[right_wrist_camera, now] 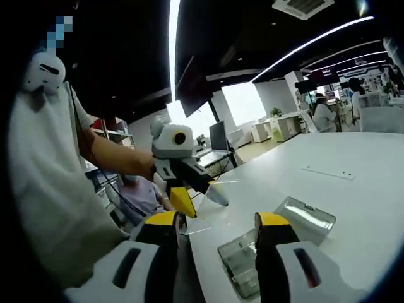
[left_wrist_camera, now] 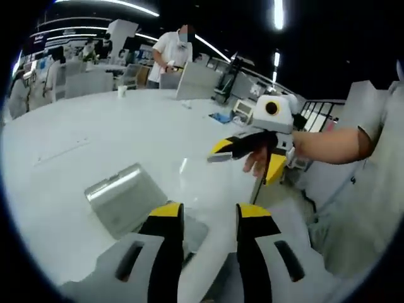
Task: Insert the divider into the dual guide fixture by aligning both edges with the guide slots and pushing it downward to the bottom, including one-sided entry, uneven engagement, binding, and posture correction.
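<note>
Two claws hover with parted, empty jaws: left gripper (left_wrist_camera: 207,218), right gripper (right_wrist_camera: 218,227). Between and ahead of the right jaws, the clear fixture (right_wrist_camera: 278,243) sits on the white table (right_wrist_camera: 353,170); divider cannot be told apart.

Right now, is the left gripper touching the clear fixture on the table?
Apart. The right gripper view shows the left gripper held up near the table's edge, with bare white tabletop between it and the fixture.

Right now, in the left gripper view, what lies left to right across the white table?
Grey metal fixture block → left gripper's yellow-tipped jaws → right gripper, black and yellow → the person's bare forearm.
</note>
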The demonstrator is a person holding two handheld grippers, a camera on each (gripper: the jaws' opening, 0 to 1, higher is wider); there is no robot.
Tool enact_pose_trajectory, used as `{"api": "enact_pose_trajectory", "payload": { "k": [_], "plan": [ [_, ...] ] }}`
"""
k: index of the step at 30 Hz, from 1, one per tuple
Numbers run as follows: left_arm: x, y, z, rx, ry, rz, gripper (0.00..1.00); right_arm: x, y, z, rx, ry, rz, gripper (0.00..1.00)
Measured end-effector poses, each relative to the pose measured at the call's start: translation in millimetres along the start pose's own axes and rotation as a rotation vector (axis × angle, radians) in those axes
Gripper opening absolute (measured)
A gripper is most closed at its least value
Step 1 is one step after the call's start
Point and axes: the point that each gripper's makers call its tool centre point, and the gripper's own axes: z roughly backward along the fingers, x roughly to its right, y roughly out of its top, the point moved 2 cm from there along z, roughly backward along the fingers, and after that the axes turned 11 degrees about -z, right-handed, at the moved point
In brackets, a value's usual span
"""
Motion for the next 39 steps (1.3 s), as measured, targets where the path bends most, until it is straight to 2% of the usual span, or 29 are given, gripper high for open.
{"api": "enact_pose_trajectory", "payload": {
  "k": [18,32,39],
  "plan": [
    [24.2,21.3,-3.0,0.111,-0.129,-0.016,0.30,-20.1,18.0,-3.2,0.049,0.117,-0.049,0.47],
    [36.7,29.3,-3.5,0.135,-0.185,-0.032,0.30,-29.2,20.0,-6.1,0.044,0.177,-0.066,0.51],
    [42.4,31.4,-3.5,0.141,-0.214,-0.037,0.30,-34.3,21.7,-8.3,0.040,0.202,-0.067,0.47]
  ]
}}
